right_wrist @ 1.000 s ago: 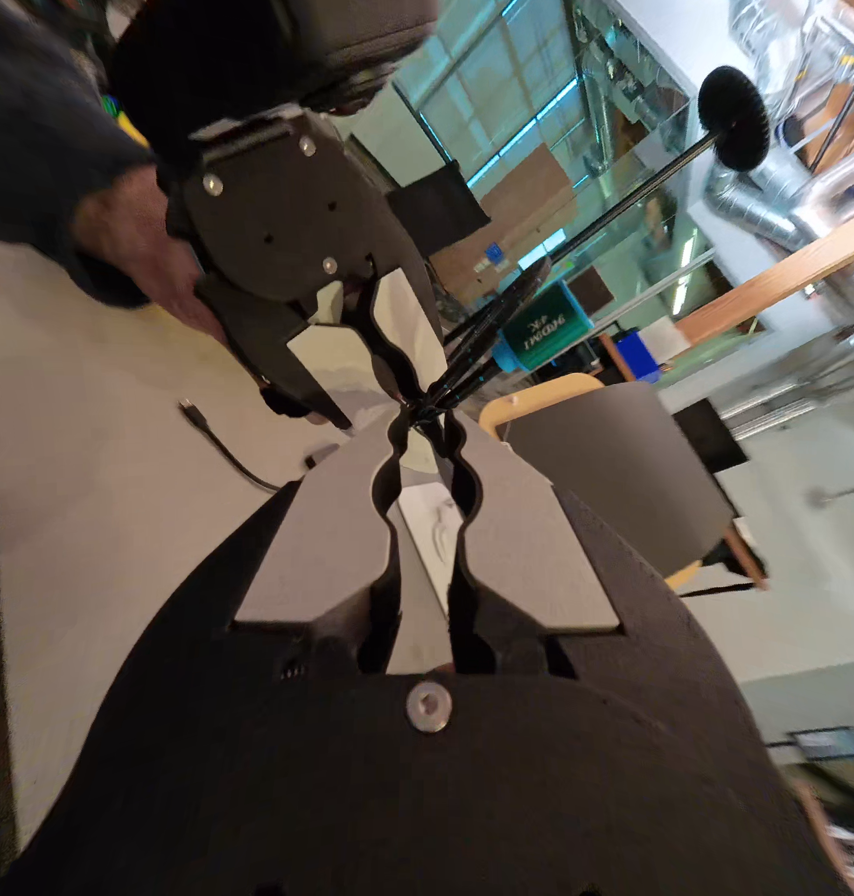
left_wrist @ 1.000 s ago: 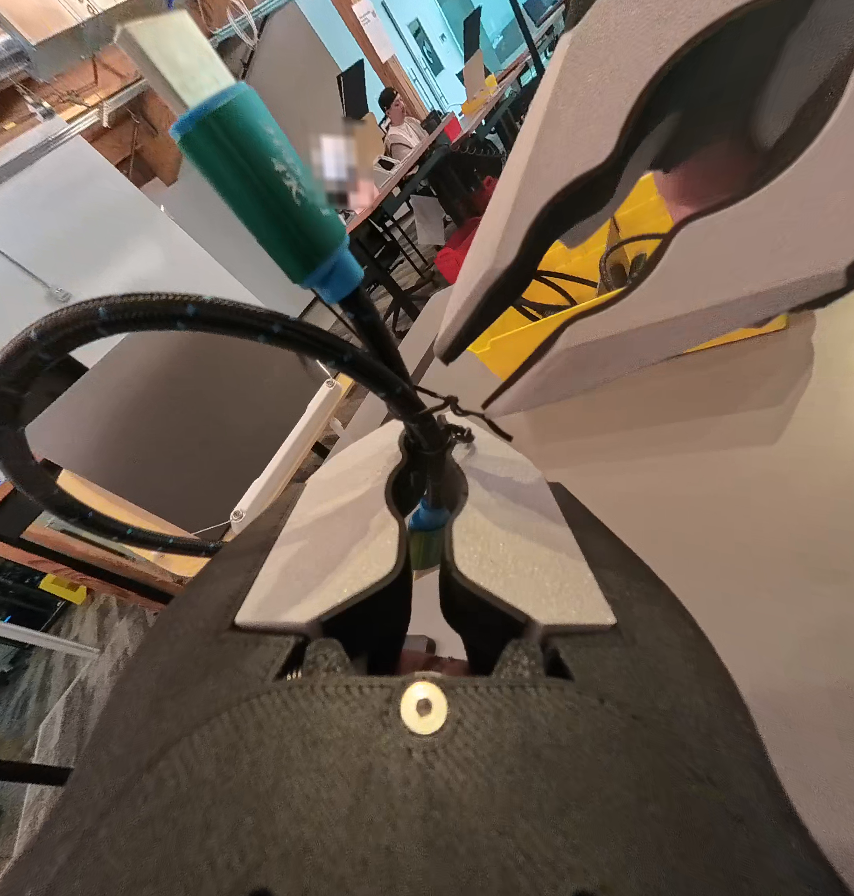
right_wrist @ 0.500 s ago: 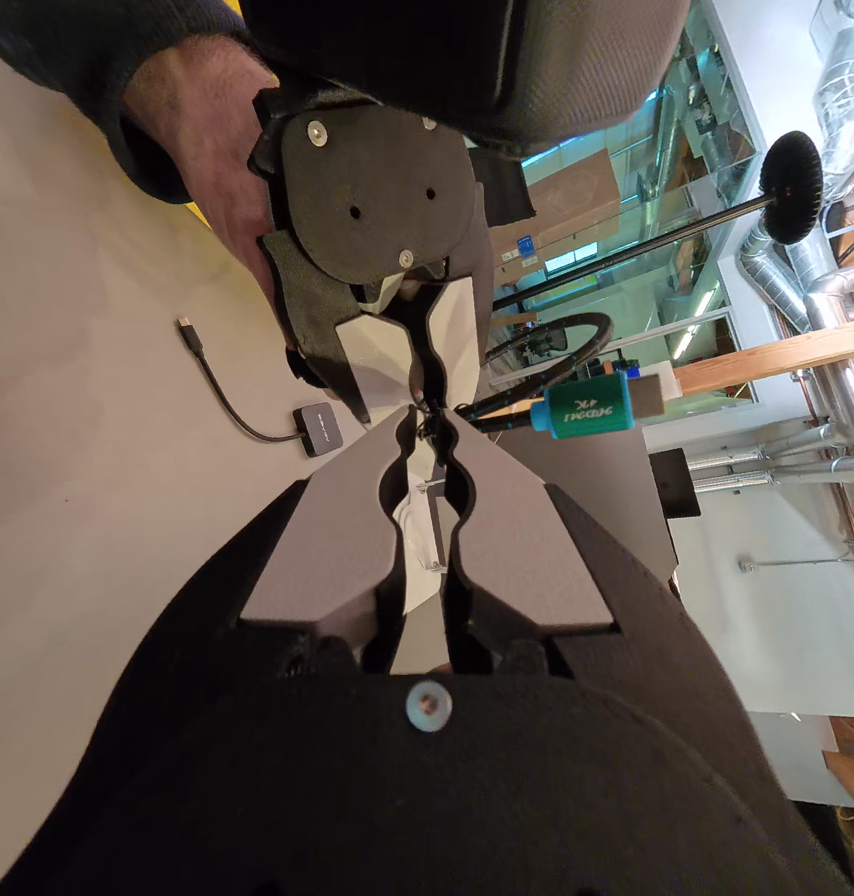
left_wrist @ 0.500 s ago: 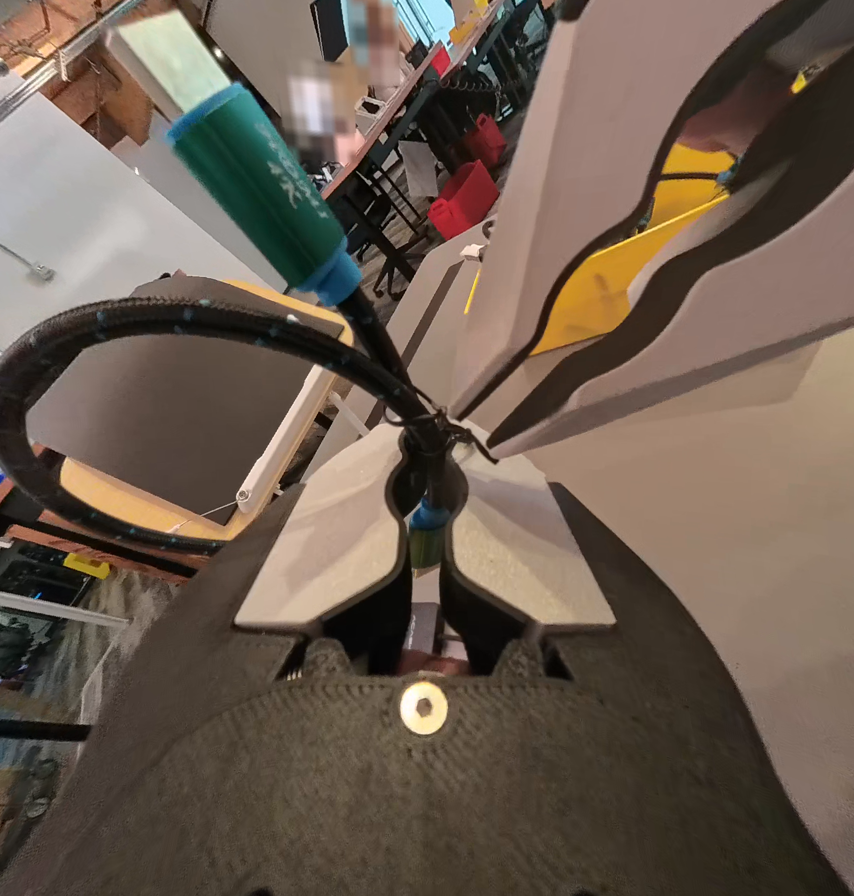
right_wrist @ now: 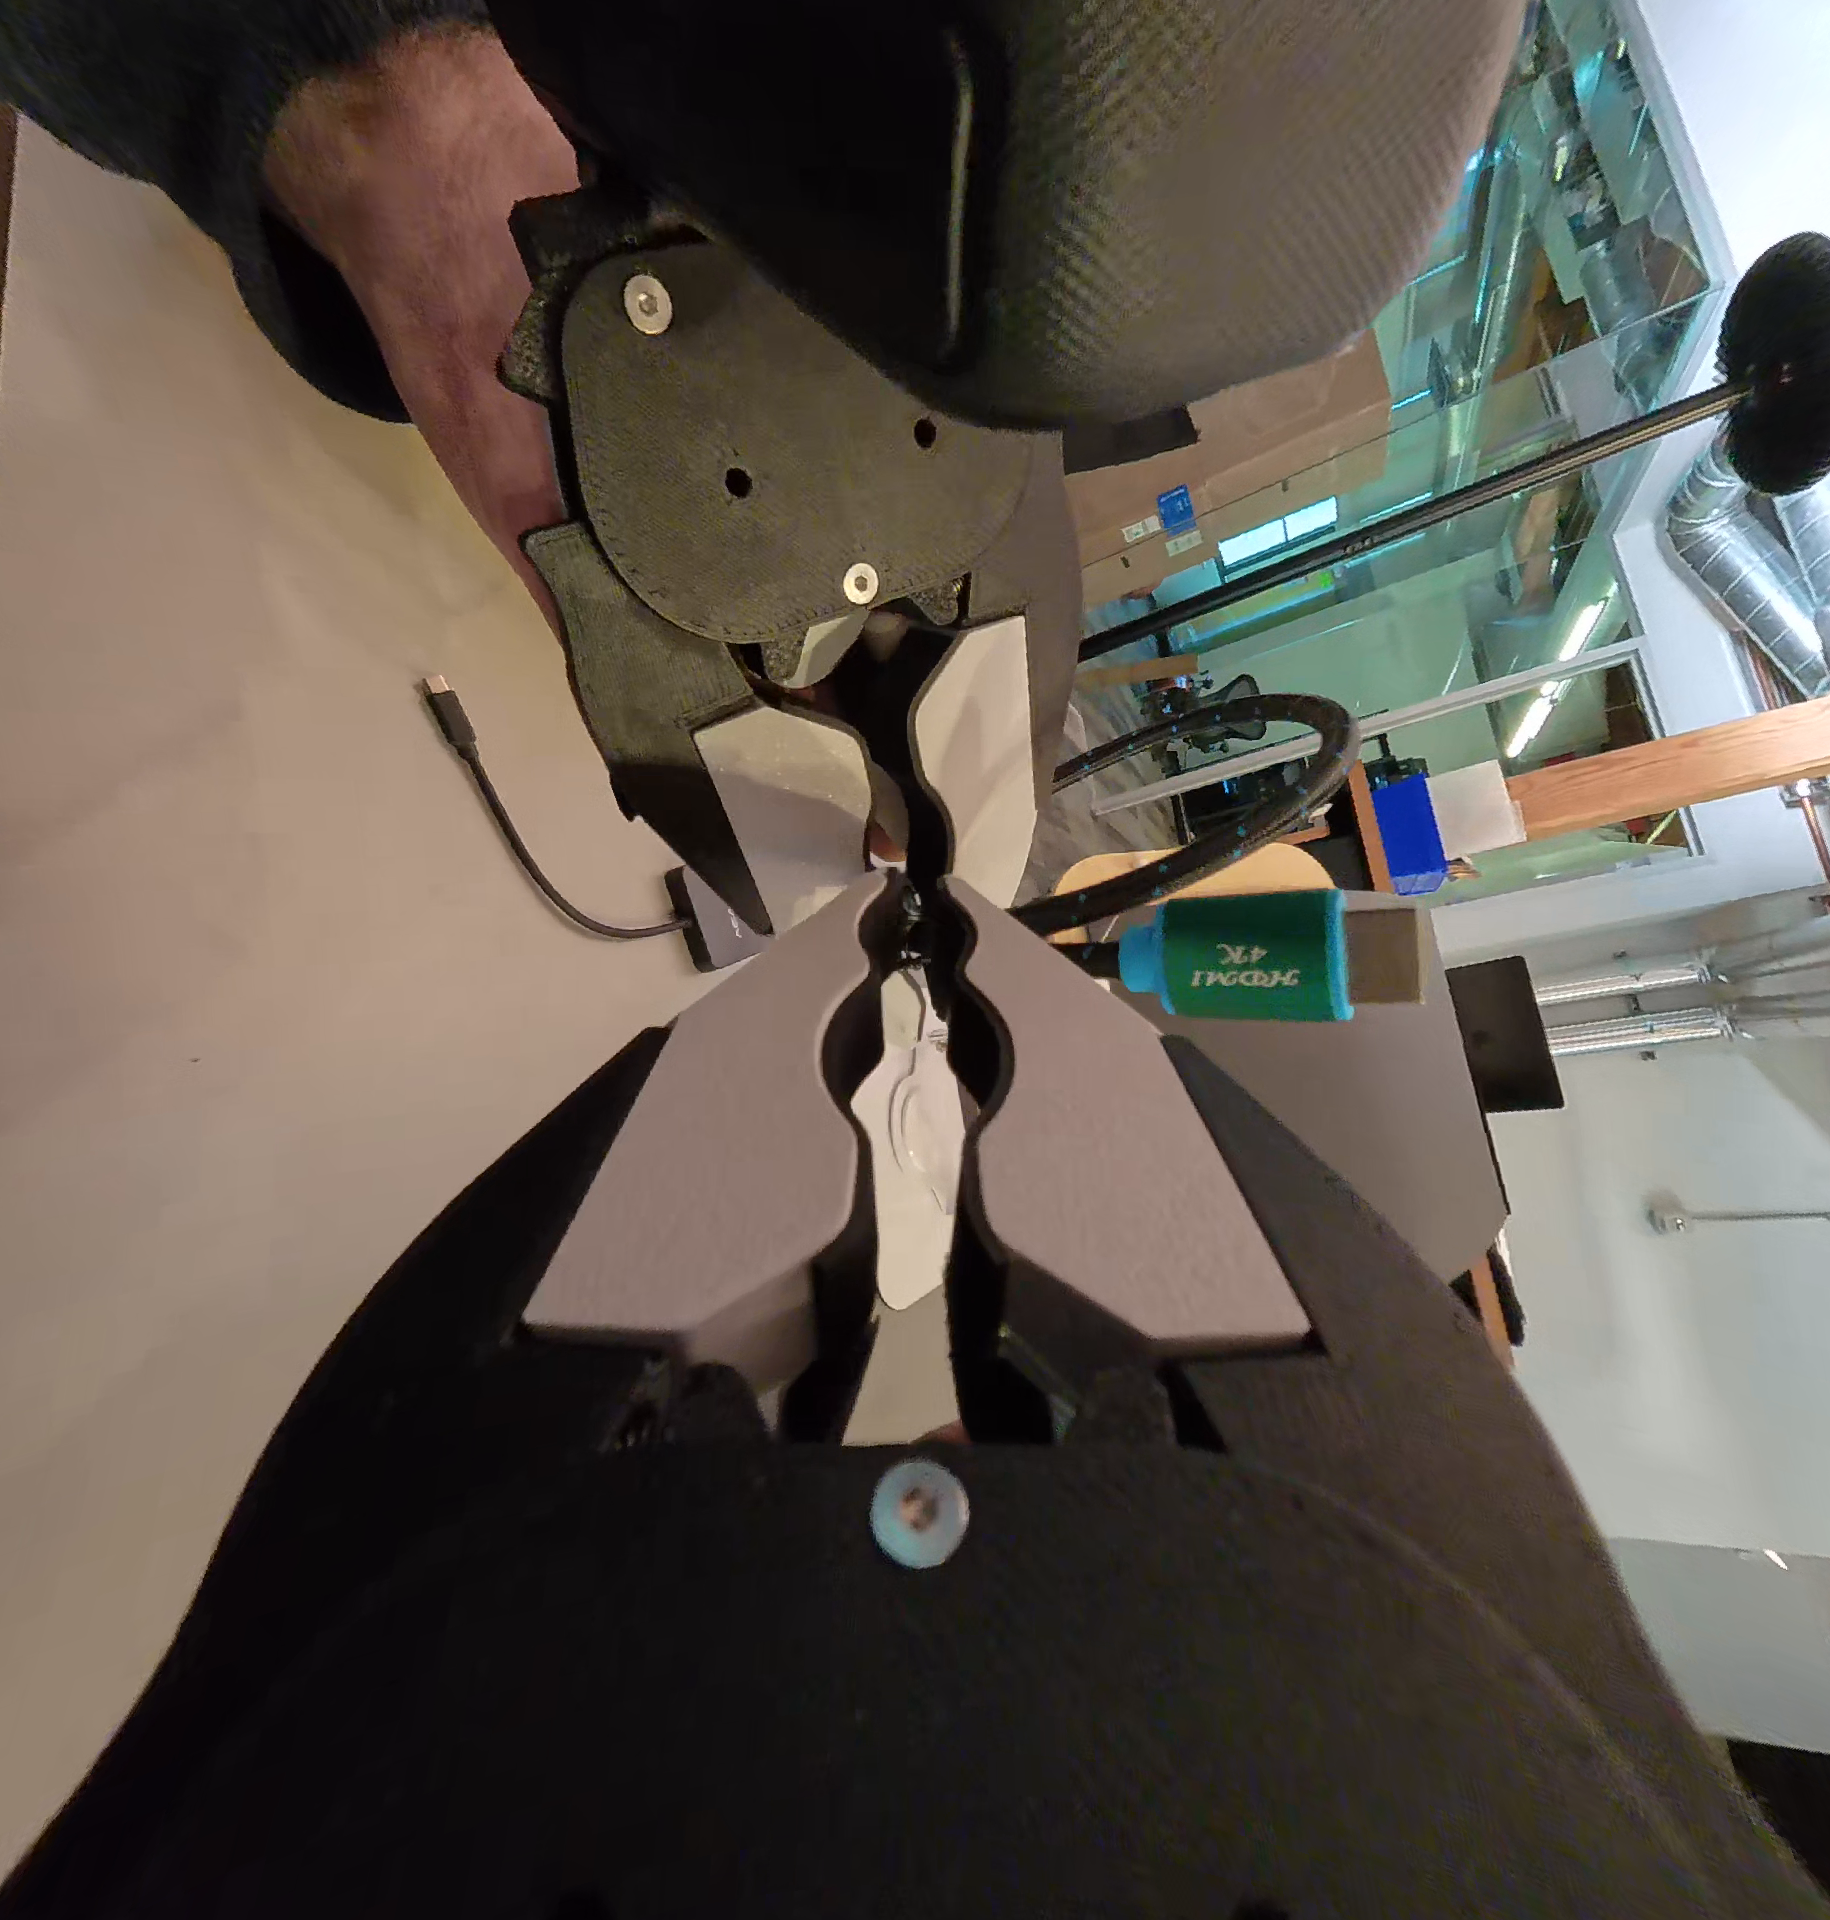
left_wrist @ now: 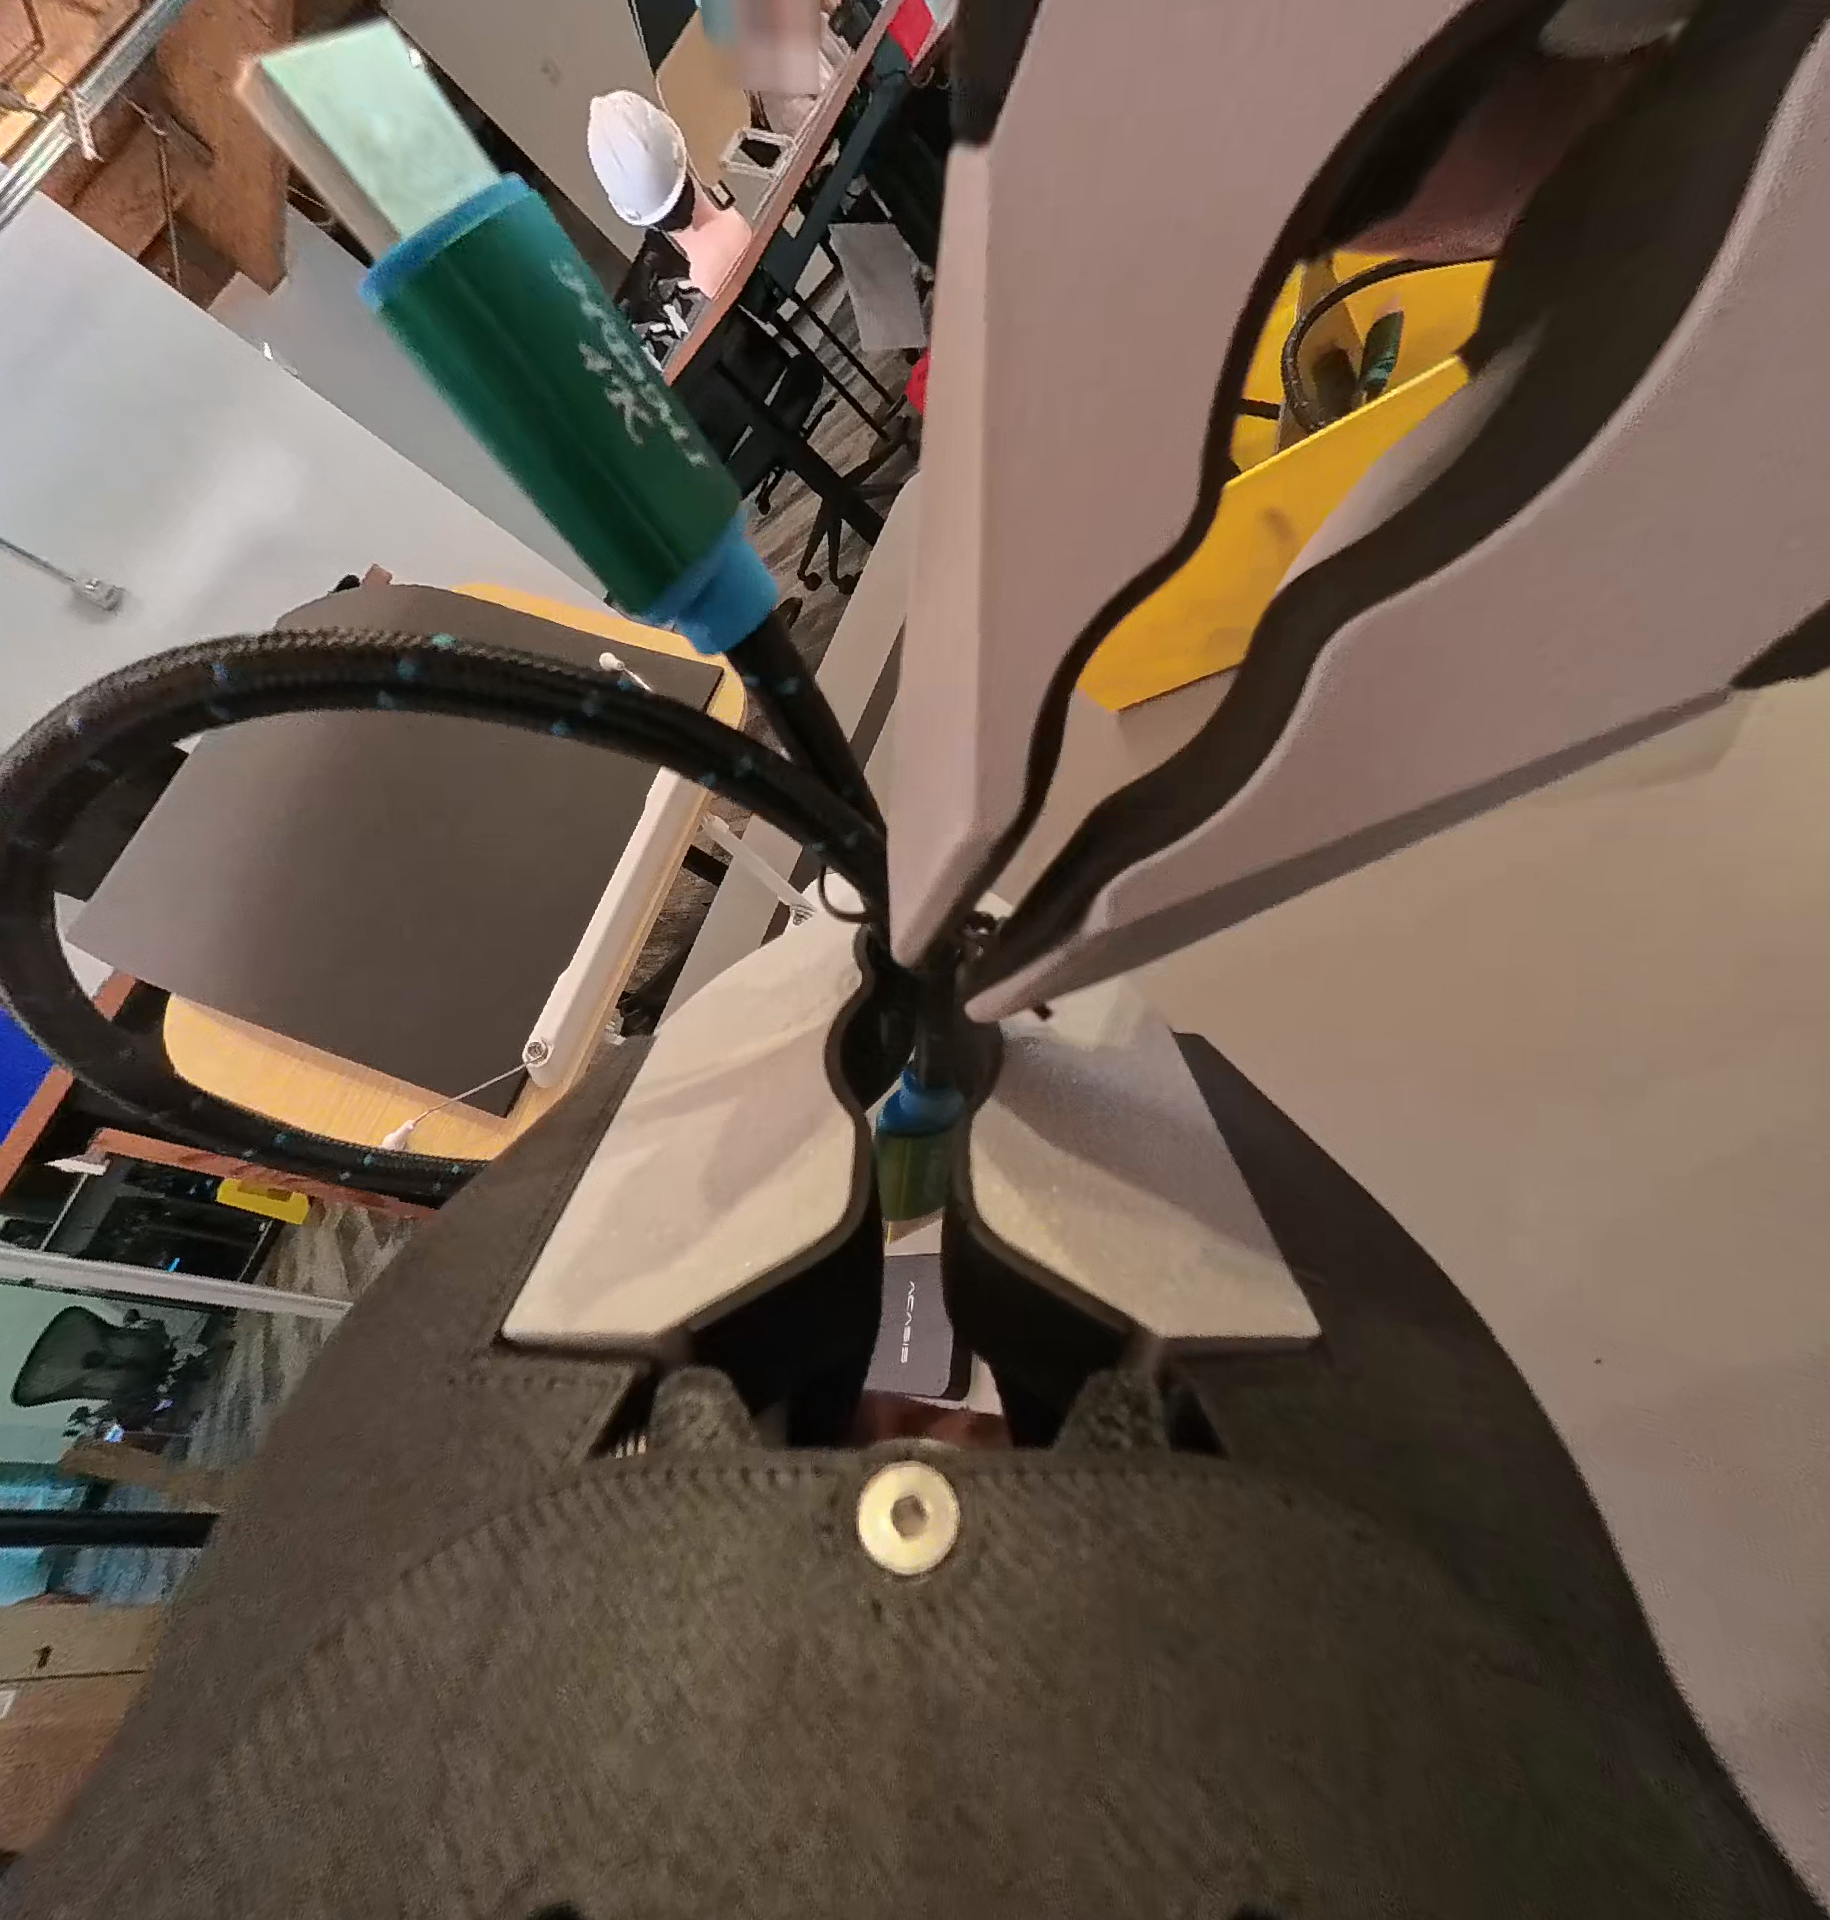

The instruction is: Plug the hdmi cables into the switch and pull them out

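Observation:
A black braided HDMI cable [left_wrist: 298, 675] is bundled in a loop, held together by a thin black twist tie. Its green plug [left_wrist: 558, 416] sticks up to the left, and a second green plug [left_wrist: 913, 1164] sits between my left fingers. My left gripper [left_wrist: 916, 977] is shut on the bundle. My right gripper [right_wrist: 916, 925] comes tip to tip against it, shut on the twist tie [right_wrist: 909, 930]. The right wrist view shows the plug [right_wrist: 1254, 966] and loop [right_wrist: 1275, 769] off to the right. The dark grey switch [right_wrist: 698, 930] lies on the table below, and also shows in the left wrist view [left_wrist: 916, 1340].
The switch's short lead ends in a small plug [right_wrist: 443, 712] on the white table [right_wrist: 215, 987]. A yellow bin [left_wrist: 1254, 540] with cables stands behind. White plastic packaging [right_wrist: 906, 1153] lies under my right fingers. A person's hand [right_wrist: 443, 301] holds the left gripper. Desks and people are far behind. One gripper's finger ends stand about 5 cm off the other's.
Both grippers have rolled and drawn closer tip to tip. The right fingertips have closed in on the tie at the cable bundle. The switch has come into view under them.

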{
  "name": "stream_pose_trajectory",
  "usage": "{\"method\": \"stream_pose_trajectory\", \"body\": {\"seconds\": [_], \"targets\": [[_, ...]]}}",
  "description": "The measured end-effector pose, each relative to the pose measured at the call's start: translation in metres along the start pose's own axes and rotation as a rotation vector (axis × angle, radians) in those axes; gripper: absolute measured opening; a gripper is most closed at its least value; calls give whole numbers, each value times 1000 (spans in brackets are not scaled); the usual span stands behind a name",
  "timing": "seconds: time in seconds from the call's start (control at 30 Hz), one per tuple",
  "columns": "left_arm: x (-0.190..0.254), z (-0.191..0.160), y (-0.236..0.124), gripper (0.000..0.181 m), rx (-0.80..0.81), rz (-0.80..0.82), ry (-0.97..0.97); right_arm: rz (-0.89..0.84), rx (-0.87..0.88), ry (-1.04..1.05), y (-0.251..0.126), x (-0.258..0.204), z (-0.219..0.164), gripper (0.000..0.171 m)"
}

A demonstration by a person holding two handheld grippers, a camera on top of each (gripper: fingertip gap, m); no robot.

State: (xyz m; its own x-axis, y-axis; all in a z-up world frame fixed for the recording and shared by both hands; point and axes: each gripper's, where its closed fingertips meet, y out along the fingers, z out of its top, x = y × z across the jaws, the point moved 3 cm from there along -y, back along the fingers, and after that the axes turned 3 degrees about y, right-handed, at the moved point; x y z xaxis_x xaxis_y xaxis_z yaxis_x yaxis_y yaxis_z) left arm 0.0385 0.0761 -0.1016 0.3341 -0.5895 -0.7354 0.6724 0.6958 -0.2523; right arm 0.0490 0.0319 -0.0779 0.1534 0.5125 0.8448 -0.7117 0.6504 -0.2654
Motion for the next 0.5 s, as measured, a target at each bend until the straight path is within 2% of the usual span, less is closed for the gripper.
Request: {"method": "stream_pose_trajectory", "body": {"seconds": [0.27,0.5], "targets": [[-7,2,-2,6,25,30,-31,-54,35,154,-8,13,-2,0],[-12,8,-7,6,83,61,-67,-22,194,577,-18,24,-11,0]]}}
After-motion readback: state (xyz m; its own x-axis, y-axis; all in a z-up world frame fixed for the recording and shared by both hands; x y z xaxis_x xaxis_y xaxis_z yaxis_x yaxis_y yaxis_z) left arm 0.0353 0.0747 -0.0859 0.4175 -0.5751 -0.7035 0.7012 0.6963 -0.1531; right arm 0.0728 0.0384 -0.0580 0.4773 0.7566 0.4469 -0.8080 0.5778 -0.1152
